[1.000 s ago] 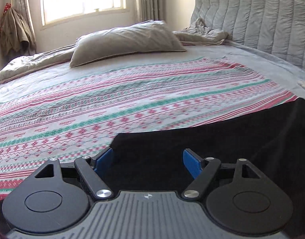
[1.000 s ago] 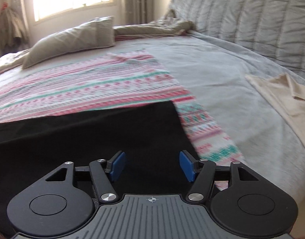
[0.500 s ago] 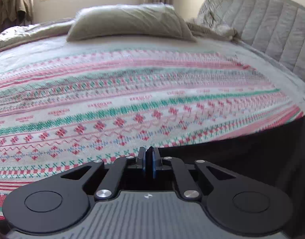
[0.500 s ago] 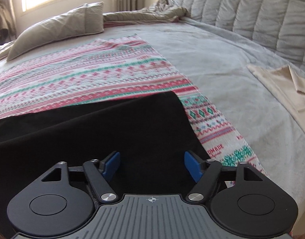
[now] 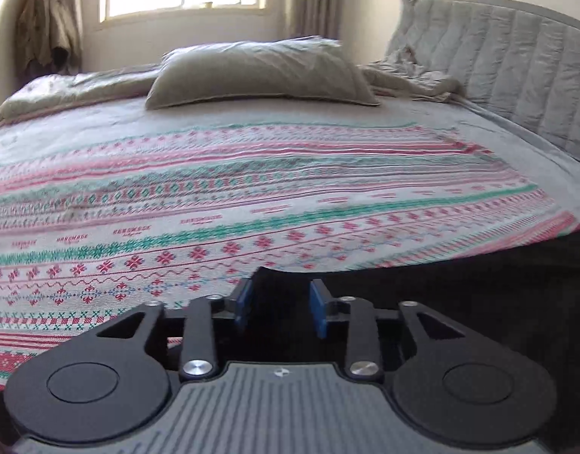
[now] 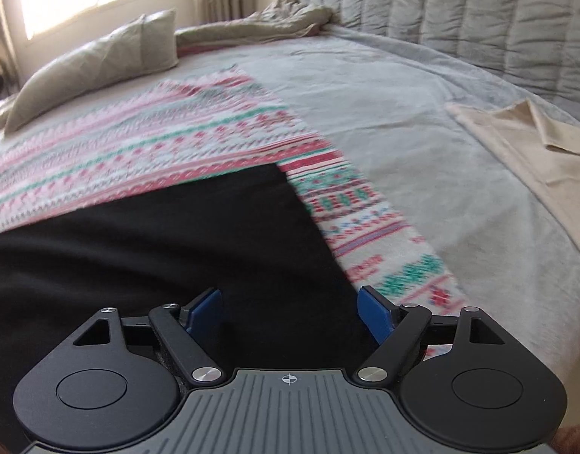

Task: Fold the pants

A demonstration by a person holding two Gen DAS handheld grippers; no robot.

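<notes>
Black cloth fills the near ground of the left wrist view: the pants (image 5: pixel 460 295) lie on a striped blanket (image 5: pixel 252 204) spread over the bed (image 5: pixel 536 140). Left gripper (image 5: pixel 280 304) sits low over the garment's left end, blue pads (image 5: pixel 244 300) parted with a moderate gap and nothing pinched between them. A small raised corner of black cloth pokes up just ahead of the gap. Beyond the gripper, striped blanket, then a grey pillow (image 5: pixel 259 72) far ahead.

Right wrist view: right gripper (image 6: pixel 290 317) spread wide, its pads (image 6: pixel 205 312) empty, hovering over the pants (image 6: pixel 157 249). Far edge of the garment runs straight across ahead of the gripper; its right corner lies ahead and slightly right, flat on the blanket (image 6: pixel 138 151). A beige cloth (image 6: pixel 524 143) lies well off to the right on the bed (image 6: pixel 384 87).

Progress, as a judgement: the pants lie spread in one flat dark shape, edges tidy; how many layers it holds cannot be told. Neither gripper has hold of cloth. Probably at least one fold remains, beginning with a fresh grasp of the end or corners.
</notes>
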